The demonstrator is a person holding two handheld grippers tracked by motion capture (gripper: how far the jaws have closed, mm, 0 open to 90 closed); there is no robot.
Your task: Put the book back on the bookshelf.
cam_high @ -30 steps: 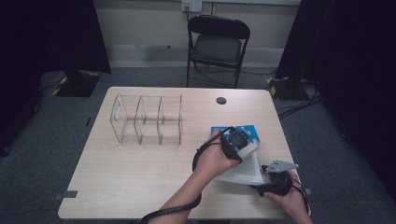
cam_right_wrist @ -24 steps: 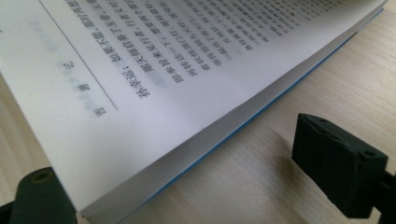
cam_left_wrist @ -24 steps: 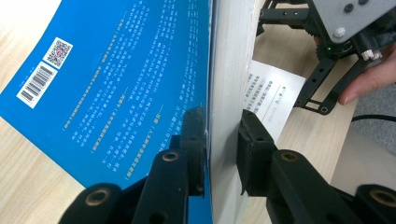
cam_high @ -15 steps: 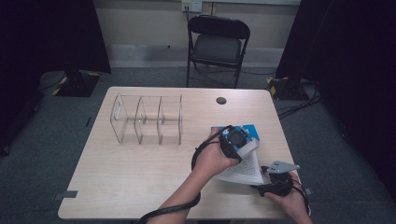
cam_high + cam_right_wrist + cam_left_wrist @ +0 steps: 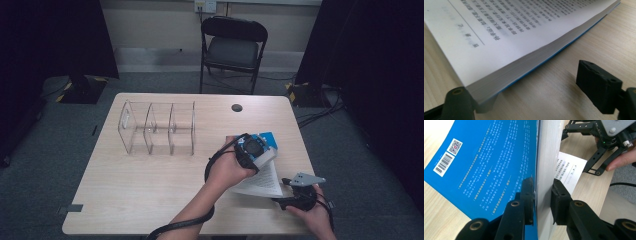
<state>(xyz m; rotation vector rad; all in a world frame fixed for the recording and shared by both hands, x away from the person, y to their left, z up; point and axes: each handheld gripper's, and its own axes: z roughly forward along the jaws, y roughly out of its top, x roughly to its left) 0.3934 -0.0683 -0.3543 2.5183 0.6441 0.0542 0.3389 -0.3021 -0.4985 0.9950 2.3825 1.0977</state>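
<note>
Left hand-held gripper [image 5: 541,197]: clenched on the thick paperback book with a blue cover [image 5: 486,162], one pad on the blue cover and one on the white page block, gripping a raised section of it.

Right hand-held gripper [image 5: 534,100]: not grasping yet. Its jaws have just been closing, and the book's lower corner sits between them, one jaw tucked under the corner and the other standing clear over bare wood. In the high view it [image 5: 300,192] waits just off the book's near edge.

Book's place: on the light wooden bench [image 5: 150,195], toward its right end, well apart from the clear acrylic divider rack [image 5: 157,129]. The blue cover is lifted and the white printed pages [image 5: 260,182] fan down toward the person.

Change over the last second: both hands sit where they were, and the book has hardly shifted against the rack. What differs is the right jaws, narrower than a second ago.

Meaning for the work: I'd judge the left hand is steadying the lifted half while the right prepares to pinch the lower pages. That would give a two-handed hold for closing or lifting the book.

Risk: thin pages may slip or crease if the right jaws bite only the corner.

Rack: empty, its three slots upright.
</note>
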